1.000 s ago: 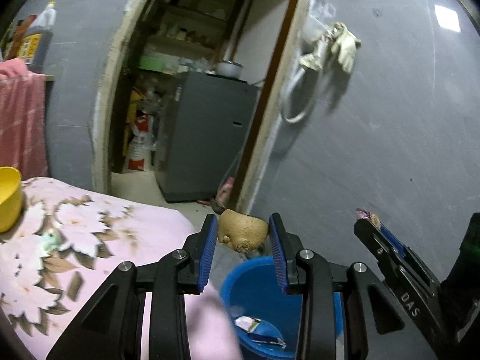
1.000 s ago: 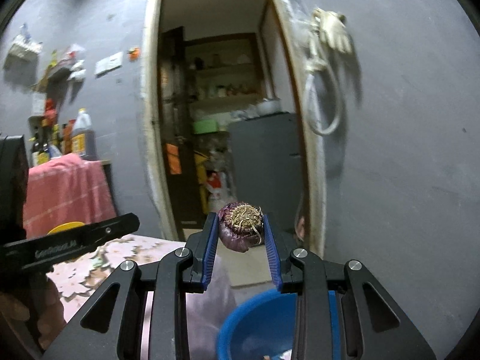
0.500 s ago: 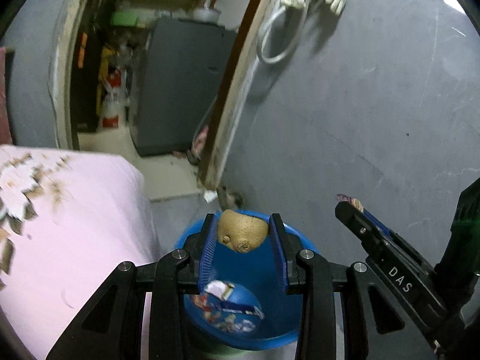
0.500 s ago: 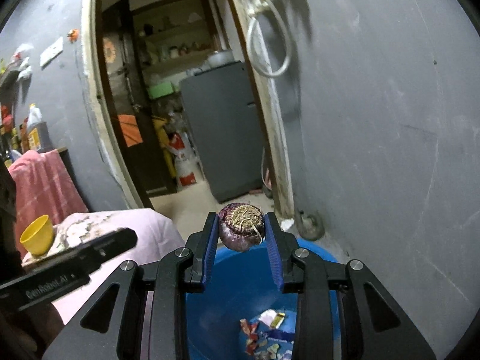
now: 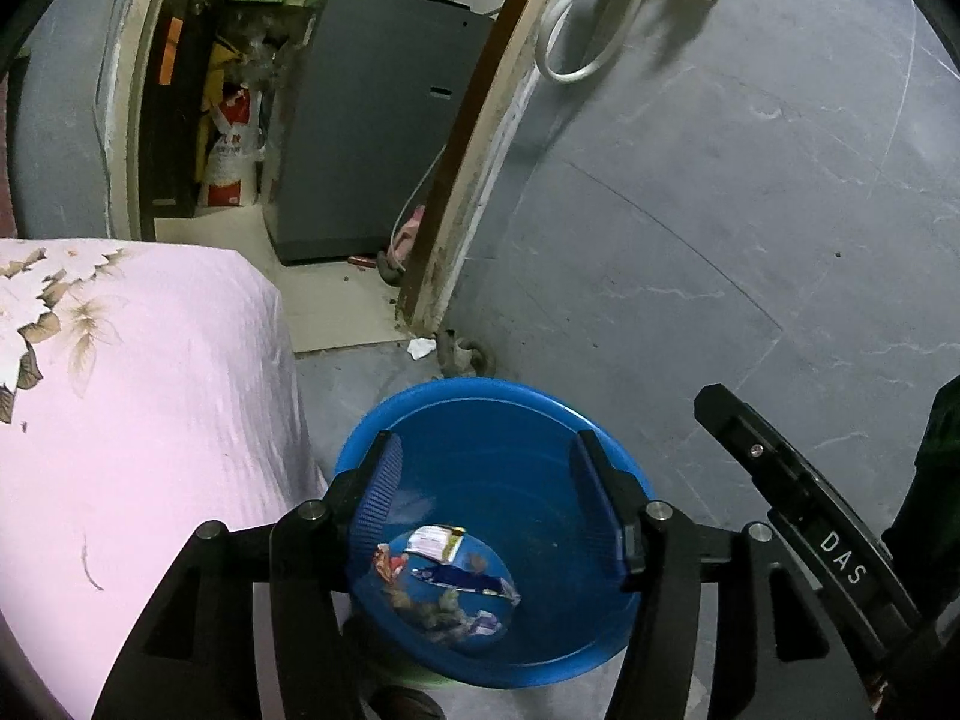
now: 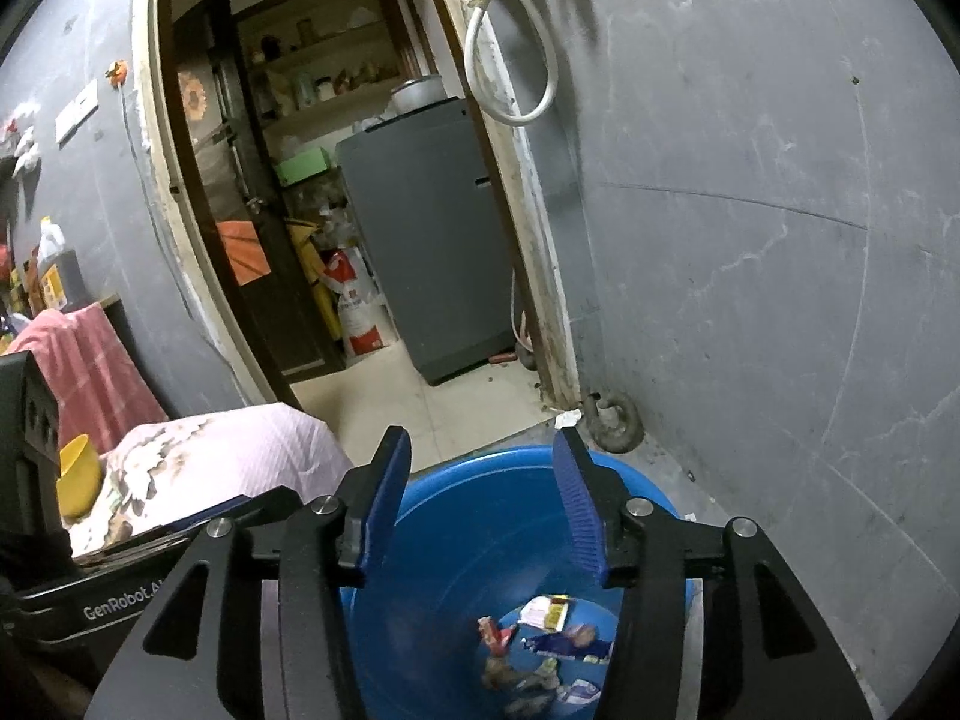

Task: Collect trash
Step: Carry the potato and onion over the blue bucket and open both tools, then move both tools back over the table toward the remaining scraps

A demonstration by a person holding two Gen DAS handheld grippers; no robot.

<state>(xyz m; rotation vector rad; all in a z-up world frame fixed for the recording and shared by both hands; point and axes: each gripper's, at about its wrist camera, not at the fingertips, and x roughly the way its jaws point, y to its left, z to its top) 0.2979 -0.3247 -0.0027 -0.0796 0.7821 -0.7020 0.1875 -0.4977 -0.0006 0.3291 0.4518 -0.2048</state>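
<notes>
1. The left hand-held gripper (image 5: 483, 501) hangs over the round blue plastic tub (image 5: 420, 399) with its blue-padded jaws spread wide and nothing between them.
2. The right hand-held gripper (image 6: 480, 501) is likewise wide open and empty, poised above the same tub (image 6: 636, 480) from the side nearer the grey wall (image 6: 750, 240).
3. The collected trash, a heap of torn printed wrappers and scraps (image 5: 447, 576), lies on the tub's floor, straight below and slightly ahead of both grippers; in the right wrist view the same pile (image 6: 546, 642) sits under the right jaw.
4. The tub stands on the floor just beside the pink flowered cloth (image 5: 120, 390) draping a counter or bed; which one cannot be told.
5. No loose trash shows on the cloth here, so the next pick probably lies to the left, closer to the left gripper.
6. A small white scrap (image 5: 420, 348) lies on the floor by the door frame, beyond the tub.
</notes>
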